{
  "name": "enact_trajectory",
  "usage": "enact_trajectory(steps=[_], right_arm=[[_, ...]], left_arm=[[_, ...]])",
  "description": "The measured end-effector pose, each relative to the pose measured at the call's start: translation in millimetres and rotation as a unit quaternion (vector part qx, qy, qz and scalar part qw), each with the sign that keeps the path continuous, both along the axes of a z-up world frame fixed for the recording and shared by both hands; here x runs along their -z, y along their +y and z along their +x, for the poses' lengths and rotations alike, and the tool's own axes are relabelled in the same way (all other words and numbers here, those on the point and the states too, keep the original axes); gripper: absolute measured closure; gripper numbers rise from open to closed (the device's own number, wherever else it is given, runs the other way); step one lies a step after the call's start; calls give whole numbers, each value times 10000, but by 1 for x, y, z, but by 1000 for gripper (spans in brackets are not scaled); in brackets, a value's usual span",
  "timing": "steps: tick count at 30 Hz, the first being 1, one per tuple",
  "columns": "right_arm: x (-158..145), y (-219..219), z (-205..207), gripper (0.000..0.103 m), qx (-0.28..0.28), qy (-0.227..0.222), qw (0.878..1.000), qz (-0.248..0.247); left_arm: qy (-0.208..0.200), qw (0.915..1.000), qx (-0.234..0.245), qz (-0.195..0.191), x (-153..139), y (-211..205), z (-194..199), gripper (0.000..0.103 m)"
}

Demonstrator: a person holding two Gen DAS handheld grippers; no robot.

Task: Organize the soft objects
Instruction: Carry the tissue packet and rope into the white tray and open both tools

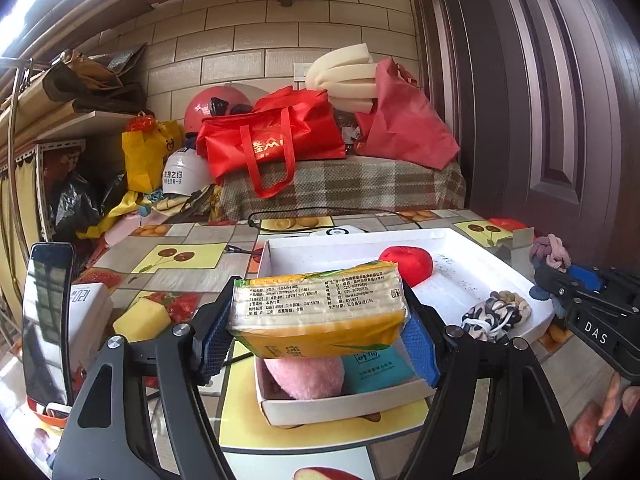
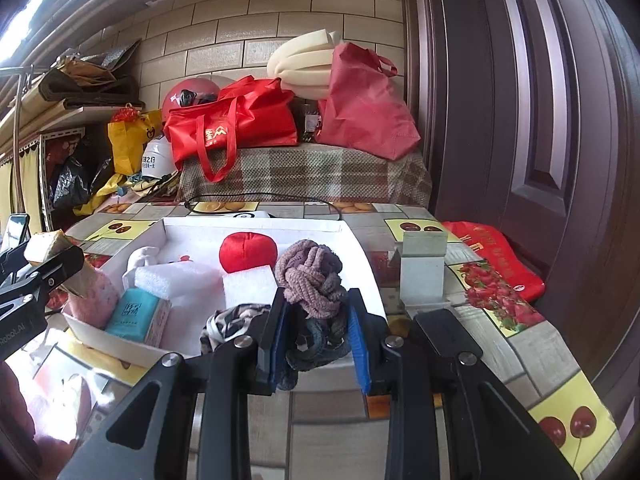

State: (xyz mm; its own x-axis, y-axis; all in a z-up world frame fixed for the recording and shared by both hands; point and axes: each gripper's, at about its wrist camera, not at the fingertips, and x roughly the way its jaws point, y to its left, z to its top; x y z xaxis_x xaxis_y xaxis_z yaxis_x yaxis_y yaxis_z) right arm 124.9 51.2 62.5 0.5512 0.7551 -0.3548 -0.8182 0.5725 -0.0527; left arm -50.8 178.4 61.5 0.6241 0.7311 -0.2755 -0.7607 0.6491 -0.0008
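Gripping a yellow plastic-wrapped pack of tissues (image 1: 318,308) between its blue pads, the left hand-held gripper (image 1: 320,338) holds the pack above the near end of a shallow white cardboard tray (image 1: 452,236) on the desk (image 1: 200,236), which wears a fruit-patterned cloth. Below the pack, at 6 o'clock in the left wrist view, a fluffy pink plush piece (image 1: 306,376) and a teal tissue packet (image 1: 376,368) lie in the tray. At 1 o'clock sits a round red satin cushion (image 1: 406,266); at 3 o'clock, a black-and-white patterned fabric knot (image 1: 494,314). The right hand-held gripper (image 2: 316,334) pinches a mauve and grey knotted fabric bundle (image 2: 314,278) over the tray's near right corner.
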Motion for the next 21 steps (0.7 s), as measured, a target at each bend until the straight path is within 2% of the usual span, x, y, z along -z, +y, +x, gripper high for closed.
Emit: enact_trajectory(steps=[14, 21], right_arm=[[1, 43, 15, 73, -113, 59, 9998, -123], [2, 63, 20, 73, -210, 117, 9995, -211]], left_arm=[[15, 9999, 48, -120, 0, 21, 22, 29], [171, 9998, 35, -107, 0, 30, 39, 29]])
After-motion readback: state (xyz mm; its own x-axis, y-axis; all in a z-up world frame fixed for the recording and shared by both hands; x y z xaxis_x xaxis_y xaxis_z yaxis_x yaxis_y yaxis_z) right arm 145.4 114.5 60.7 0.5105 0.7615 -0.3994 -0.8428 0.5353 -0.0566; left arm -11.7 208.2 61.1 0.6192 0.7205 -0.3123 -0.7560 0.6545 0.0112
